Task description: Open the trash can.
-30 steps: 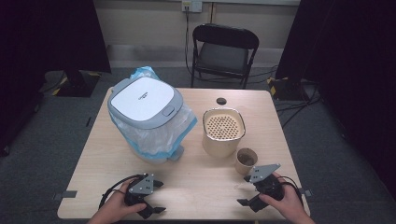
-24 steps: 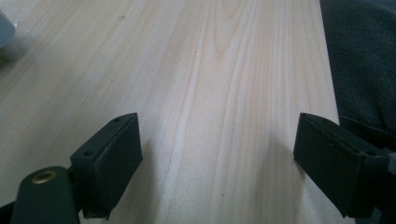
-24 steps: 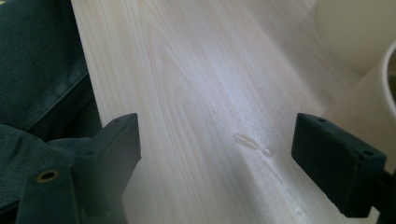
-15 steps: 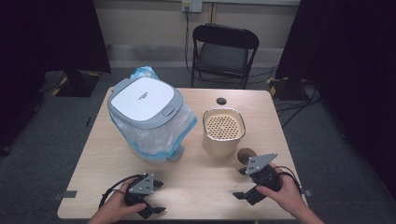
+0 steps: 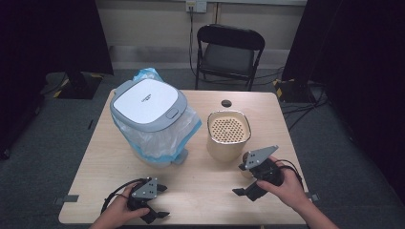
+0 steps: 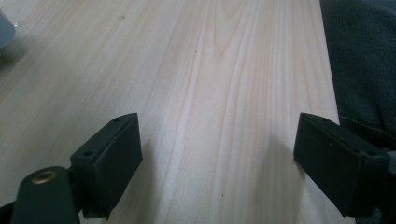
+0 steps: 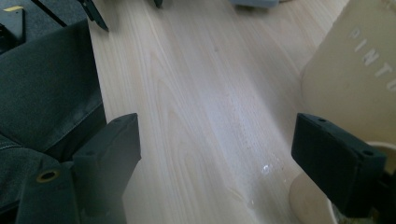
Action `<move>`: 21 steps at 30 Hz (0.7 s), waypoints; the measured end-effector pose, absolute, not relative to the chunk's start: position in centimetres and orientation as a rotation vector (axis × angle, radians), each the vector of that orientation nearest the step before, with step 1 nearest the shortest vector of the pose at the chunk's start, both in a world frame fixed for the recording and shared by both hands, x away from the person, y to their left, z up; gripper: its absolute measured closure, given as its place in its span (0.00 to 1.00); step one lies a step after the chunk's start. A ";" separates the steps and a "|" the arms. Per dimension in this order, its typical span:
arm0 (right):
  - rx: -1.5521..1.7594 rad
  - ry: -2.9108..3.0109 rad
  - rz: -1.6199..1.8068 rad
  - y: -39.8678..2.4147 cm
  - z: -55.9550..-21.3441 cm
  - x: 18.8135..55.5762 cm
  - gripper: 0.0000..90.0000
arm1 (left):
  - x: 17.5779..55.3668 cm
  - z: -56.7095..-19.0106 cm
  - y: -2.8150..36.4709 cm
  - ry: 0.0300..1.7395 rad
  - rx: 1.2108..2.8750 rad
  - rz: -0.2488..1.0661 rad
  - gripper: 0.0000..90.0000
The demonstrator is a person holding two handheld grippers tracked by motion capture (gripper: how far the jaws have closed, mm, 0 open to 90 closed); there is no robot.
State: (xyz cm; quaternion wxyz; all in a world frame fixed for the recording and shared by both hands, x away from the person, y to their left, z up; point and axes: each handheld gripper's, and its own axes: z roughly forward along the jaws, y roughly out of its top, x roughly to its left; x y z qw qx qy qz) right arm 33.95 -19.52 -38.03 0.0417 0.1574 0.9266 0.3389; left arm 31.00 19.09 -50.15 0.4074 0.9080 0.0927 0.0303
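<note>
- High view: a light wooden table (image 5: 200,191) carries a white and grey lidded bin (image 5: 149,106) lined with a clear, blue-edged plastic bag (image 5: 157,138) on its left half. A beige container (image 5: 228,135) with a perforated top stands right of centre, well apart from the bin. A small dark round object (image 5: 226,103) lies near the far edge, too small to identify. A black folding chair (image 5: 228,50) stands beyond the table.
- The left gripper (image 5: 154,202) rests near the front left edge in the person's left hand (image 5: 119,212), jaws spread. The right gripper (image 5: 247,181) is held off the surface in the right hand (image 5: 284,188), just in front of the beige container, jaws apart. A small cup seems to sit behind it, mostly hidden.
- Left gripper view: both black jaws stand wide apart over bare wood, holding nothing. Dark fabric shows past the table's edge at right.
- Right gripper view: jaws wide apart, empty. The beige container (image 7: 355,70), with raised lettering, rises at right, and the rim of a small cup (image 7: 322,196) sits by the right jaw.
</note>
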 end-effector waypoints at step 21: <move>0.436 2.836 1.023 -16.9 -35.0 36.0 0.17 | 30.9 -50.2 19.1 0.240 2.286 0.078 0.15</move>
